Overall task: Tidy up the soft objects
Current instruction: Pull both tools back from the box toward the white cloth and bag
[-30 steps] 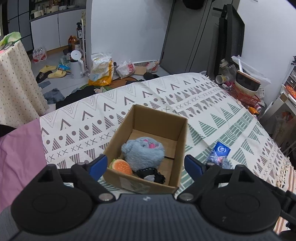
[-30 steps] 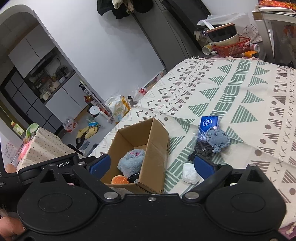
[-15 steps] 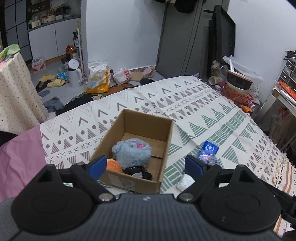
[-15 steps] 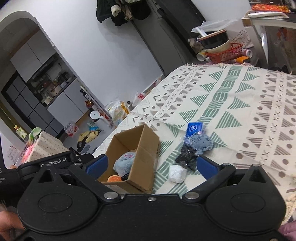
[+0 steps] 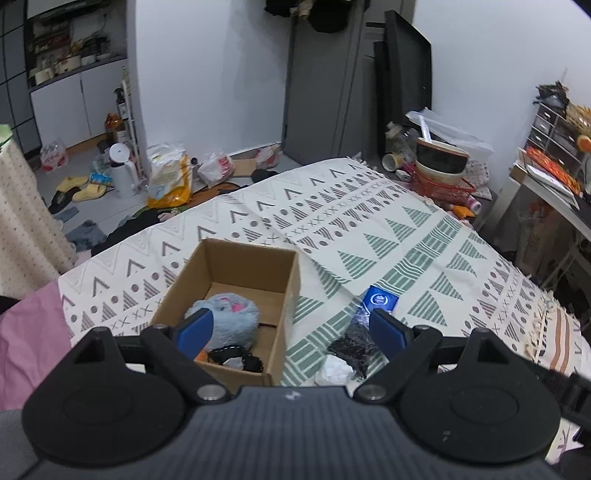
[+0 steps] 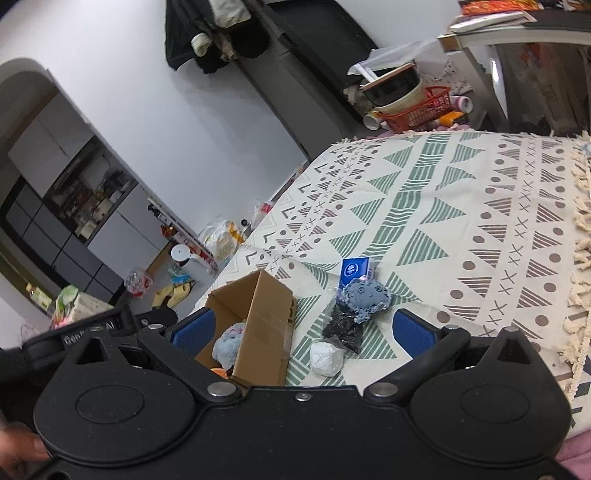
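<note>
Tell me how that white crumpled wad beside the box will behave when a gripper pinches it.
The white wad looks creased and lumpy, so it will probably squash rather than resist. It seems light for its bulk and may slide on the patterned cloth if nudged. Its roundish shape could let it roll toward the cardboard box.

A lived-in home is shown, a bedroom opening onto a kitchen area. A bed is covered by a patterned bedspread (image 5: 369, 221) with fringed edges. Slippers (image 5: 79, 186), a white kettle (image 5: 122, 170) and food bags (image 5: 168, 177) are scattered on the floor beyond it. White kitchen cabinets (image 5: 74, 99) with crockery on top are seen through an arched doorway (image 6: 33, 85). Clothes (image 6: 214, 33) are hung high on the wall, and bowls are stacked in a red basket (image 5: 443, 184) beside the bed.
</note>
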Action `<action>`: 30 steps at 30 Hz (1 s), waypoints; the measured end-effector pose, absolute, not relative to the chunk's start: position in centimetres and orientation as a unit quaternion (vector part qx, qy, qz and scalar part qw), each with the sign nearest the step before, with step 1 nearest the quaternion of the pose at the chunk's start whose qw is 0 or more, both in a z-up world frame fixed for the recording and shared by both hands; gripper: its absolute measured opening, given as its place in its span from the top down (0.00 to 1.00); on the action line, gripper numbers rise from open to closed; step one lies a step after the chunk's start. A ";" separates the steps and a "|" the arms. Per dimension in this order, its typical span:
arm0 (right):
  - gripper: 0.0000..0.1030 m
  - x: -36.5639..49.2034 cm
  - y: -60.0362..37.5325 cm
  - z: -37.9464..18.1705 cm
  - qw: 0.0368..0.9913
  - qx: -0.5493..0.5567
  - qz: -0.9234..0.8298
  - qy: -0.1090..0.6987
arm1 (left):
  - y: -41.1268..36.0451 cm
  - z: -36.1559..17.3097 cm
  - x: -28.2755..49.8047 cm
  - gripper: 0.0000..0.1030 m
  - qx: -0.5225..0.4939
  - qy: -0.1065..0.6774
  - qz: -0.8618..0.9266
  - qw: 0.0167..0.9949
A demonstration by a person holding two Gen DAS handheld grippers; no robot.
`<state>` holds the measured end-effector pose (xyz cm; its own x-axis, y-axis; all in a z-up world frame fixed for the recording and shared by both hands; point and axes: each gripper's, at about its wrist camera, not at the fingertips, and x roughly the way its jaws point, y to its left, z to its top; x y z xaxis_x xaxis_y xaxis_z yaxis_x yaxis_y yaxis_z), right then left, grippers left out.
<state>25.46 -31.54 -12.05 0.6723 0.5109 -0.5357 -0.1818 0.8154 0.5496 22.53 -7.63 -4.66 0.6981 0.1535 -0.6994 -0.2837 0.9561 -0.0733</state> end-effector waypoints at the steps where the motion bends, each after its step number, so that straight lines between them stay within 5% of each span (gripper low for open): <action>1: 0.00 25.5 -31.8 -12.1 0.884 0.237 0.193 0.354 | -7.9 -4.8 22.7 0.12 -0.088 0.369 0.116 0.918; 20: 0.06 29.1 -34.2 -17.9 0.831 0.347 0.159 0.405 | -10.6 -11.7 26.3 0.16 -0.123 0.407 0.072 0.902; 26: 0.15 30.2 -33.6 -19.5 0.815 0.361 0.153 0.427 | -10.7 -14.1 27.6 0.24 -0.120 0.431 0.056 0.893; 30: 0.24 30.7 -33.3 -20.0 0.811 0.364 0.151 0.432 | -10.7 -16.1 28.4 0.38 -0.118 0.455 0.049 0.881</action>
